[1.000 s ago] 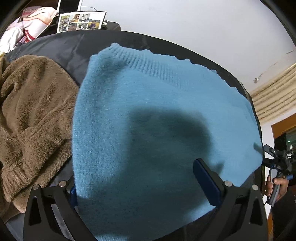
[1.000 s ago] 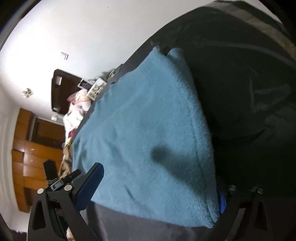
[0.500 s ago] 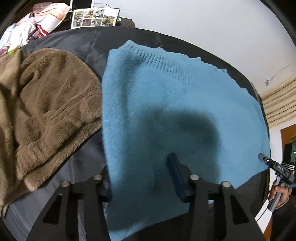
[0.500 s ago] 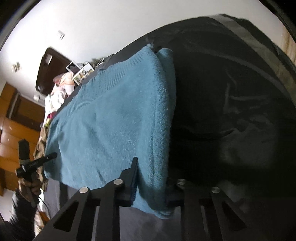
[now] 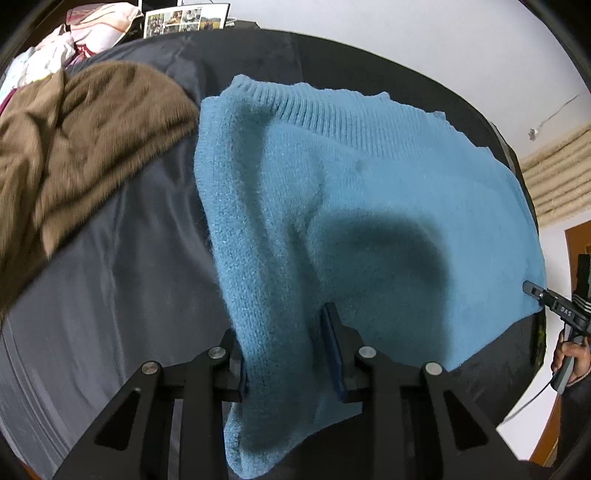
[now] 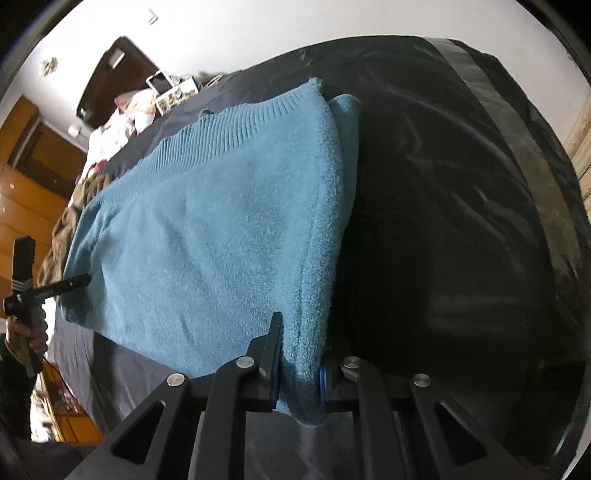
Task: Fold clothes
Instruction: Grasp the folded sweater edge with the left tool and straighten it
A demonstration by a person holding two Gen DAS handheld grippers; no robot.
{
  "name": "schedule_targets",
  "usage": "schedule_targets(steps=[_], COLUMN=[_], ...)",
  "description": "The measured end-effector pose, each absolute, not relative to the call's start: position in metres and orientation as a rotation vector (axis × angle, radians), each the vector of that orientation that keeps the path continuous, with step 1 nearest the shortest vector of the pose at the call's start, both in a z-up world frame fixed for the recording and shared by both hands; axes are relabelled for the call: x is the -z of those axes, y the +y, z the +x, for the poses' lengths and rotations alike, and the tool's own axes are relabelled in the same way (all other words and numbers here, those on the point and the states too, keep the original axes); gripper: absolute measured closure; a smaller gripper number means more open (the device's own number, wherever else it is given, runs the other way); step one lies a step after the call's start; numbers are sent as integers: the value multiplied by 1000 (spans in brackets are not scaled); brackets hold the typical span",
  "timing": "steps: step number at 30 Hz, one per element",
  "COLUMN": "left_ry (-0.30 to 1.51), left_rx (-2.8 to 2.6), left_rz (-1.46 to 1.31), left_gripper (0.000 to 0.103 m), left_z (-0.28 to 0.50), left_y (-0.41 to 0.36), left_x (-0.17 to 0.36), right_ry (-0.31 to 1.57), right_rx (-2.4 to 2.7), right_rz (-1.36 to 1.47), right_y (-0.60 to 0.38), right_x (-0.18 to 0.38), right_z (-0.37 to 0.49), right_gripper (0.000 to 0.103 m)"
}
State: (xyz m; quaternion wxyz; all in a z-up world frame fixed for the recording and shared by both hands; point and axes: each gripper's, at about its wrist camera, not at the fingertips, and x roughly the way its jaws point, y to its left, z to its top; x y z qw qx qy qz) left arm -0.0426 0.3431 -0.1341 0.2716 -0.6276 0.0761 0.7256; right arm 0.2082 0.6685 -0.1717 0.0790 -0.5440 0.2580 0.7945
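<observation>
Knitwear: the fuzzy blue knitted sweater (image 5: 369,221) lies spread on the dark grey bed cover (image 5: 122,266), beside a brown fleece garment (image 5: 81,140). Left gripper (image 5: 288,354) is clamped on the sweater's near left edge; right gripper (image 6: 299,365) is clamped on its folded near right edge. Both grippers sit low, pointing along the fabric

we lose the brown garment (image 5: 85,155) off the frame at 9 o'clock — its edges smeared. the photo card (image 5: 184,20) at 12 is too small to read, and the blue sweater (image 5: 369,221) hides its own gripped corner.
</observation>
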Motion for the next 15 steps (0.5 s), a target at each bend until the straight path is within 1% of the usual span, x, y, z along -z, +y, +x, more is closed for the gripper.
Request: schedule_targets(steps=[10, 15], left_ry=[168, 152], left_rx=[-1935, -1950], left_rz=[-1733, -1738], left_gripper=[68, 66], left_z=[31, 46], left_y=[332, 329], left_x=[135, 136], right_ry=[757, 807], right_rx=[-2362, -2359], right_rz=[-1701, -1691], right_y=[655, 652], right_x=[173, 176], right_z=[293, 311], right_gripper=[88, 87])
